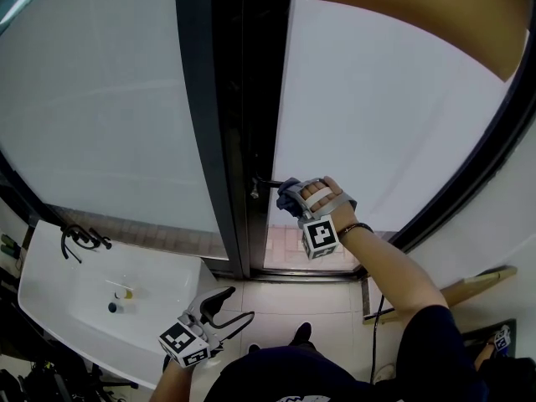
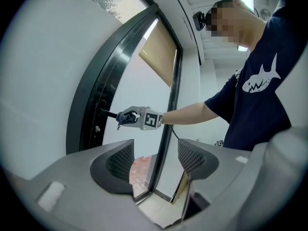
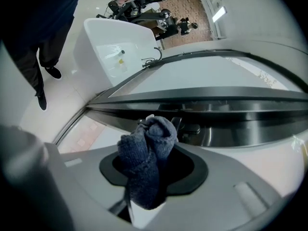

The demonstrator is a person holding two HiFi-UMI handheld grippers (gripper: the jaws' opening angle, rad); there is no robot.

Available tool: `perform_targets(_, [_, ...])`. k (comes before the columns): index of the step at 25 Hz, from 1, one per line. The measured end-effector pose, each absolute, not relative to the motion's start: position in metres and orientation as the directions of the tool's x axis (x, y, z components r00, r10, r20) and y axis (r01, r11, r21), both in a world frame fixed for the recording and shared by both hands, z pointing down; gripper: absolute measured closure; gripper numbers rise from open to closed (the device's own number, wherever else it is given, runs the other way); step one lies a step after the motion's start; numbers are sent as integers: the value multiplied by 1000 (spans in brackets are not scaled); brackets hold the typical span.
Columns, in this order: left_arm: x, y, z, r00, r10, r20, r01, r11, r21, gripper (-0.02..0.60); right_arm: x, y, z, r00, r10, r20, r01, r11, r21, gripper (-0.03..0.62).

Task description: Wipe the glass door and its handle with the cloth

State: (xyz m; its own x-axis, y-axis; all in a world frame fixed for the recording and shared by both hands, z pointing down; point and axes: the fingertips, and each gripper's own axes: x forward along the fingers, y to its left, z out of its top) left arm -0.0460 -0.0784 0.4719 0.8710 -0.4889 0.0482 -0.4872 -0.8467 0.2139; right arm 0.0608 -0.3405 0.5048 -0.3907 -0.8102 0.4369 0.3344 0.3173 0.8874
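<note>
The glass door stands in a dark frame, with a thin black handle sticking out beside the frame. My right gripper is shut on a bunched dark blue cloth and holds it against the end of the handle. In the right gripper view the cloth fills the jaws, and the handle shows just behind it. From the left gripper view I see the cloth at the handle. My left gripper hangs low near the person's body, open, with nothing between its jaws.
A white sink with a black tap stands at the lower left. A second frosted pane lies left of the frame. A tan blind hangs at the top right. A wooden strip and a cable lie on the floor at the right.
</note>
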Motion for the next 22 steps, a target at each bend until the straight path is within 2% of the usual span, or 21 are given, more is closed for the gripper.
perform_targets(3, [-45,-79,471,872,-487,46,-485,-848,214,301,75,-341,503,-370,-819,439,239,372,897,442])
perform_targets(5, [-47,-79,471,870,-491,49,-489,-845,216,301,79,-339,501,-380,-802,461,41,483,875,442])
perform_targets(7, [-50,-78,473,866,-498,53,-497,-840,218,301,79,-337,502,-418,-769,483,-223,602,766,442])
perform_targets(9, [-54,-78,475,862,-504,58,-504,-835,221,301,71,-337,501,-454,-757,469,-381,641,666,442])
perform_targets(11, [-56,-76,476,859,-508,64,-509,-832,222,301,49,-332,498,-477,-770,423,-323,601,731,442])
perform_targets(15, [-58,-76,476,853,-518,69,-519,-825,223,301,-15,-319,493,-537,-768,348,-1,414,910,442])
perform_targets(19, [-58,-74,476,849,-525,63,-525,-821,224,301,-40,-337,507,-491,-792,363,218,292,931,442])
perform_targets(22, [-60,-73,479,843,-534,63,-533,-815,229,301,-31,-353,521,-430,-818,381,303,266,915,442])
